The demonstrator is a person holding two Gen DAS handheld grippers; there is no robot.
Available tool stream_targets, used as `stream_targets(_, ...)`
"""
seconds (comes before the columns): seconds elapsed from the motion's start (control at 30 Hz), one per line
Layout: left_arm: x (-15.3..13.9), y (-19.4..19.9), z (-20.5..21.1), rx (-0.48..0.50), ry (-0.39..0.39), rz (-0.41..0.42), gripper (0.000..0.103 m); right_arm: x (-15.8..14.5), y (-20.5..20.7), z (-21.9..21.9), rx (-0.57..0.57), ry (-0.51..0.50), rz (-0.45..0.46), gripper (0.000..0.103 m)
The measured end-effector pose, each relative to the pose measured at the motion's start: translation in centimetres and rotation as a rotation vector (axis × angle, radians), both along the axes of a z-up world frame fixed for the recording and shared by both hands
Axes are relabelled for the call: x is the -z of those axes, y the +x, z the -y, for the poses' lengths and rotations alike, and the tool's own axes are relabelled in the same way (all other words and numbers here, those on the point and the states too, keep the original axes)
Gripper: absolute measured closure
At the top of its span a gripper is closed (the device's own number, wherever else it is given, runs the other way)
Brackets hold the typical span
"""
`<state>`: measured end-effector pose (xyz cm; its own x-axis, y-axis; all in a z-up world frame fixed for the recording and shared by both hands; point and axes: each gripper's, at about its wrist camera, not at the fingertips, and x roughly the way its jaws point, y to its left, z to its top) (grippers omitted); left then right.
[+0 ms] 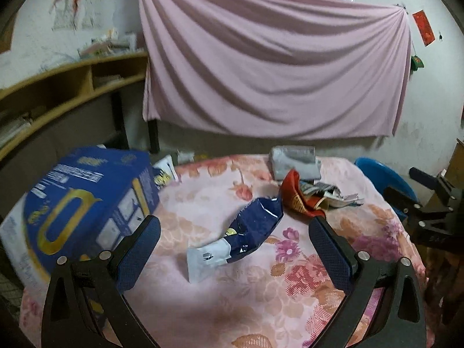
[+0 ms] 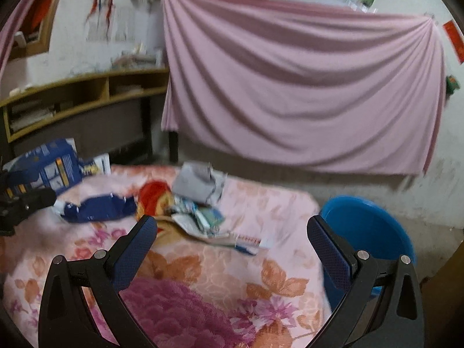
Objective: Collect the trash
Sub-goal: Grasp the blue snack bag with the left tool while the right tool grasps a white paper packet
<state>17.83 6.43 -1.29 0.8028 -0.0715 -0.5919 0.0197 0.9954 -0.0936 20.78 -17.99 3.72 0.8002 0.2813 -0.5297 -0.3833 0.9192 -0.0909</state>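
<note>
Ahead of you a pink sheet [image 1: 272,66] hangs across the wall, with a wooden shelf [image 1: 72,84] to its left holding papers. A floral cloth [image 1: 232,298] covers the tabletop, and a red slip [image 1: 423,27] is stuck on the wall at right.

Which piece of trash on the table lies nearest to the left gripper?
The dark blue wrapper, just ahead of the open left gripper. The red wrapper and grey packet lie farther back.
</note>
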Motion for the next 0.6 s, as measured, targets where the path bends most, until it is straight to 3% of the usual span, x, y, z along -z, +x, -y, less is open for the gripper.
stream_targets(0.17, 1.3, 2.3, 0.1, 0.056, 0.001, -0.104, 0.025, 1.6, 3.1, -0.5, -0.030, -0.037, -0.141, 0.003)
stream_targets(0.43, 2.9, 4.6, 0.3, 0.108, 0.019, -0.206, 0.031, 3.5, 5.6, -2.5, -0.160, -0.170, -0.228, 0.020)
stream_targets(0.5, 3.5, 5.3, 0.3, 0.115, 0.019, -0.245, 0.043, 4.0, 6.2, -3.1, -0.189, -0.207, -0.240, 0.029)
stream_targets(0.6, 4.1, 5.9, 0.3, 0.128, 0.015, -0.279, 0.046, 4.6, 6.7, -3.4, -0.213, -0.222, -0.274, 0.046)
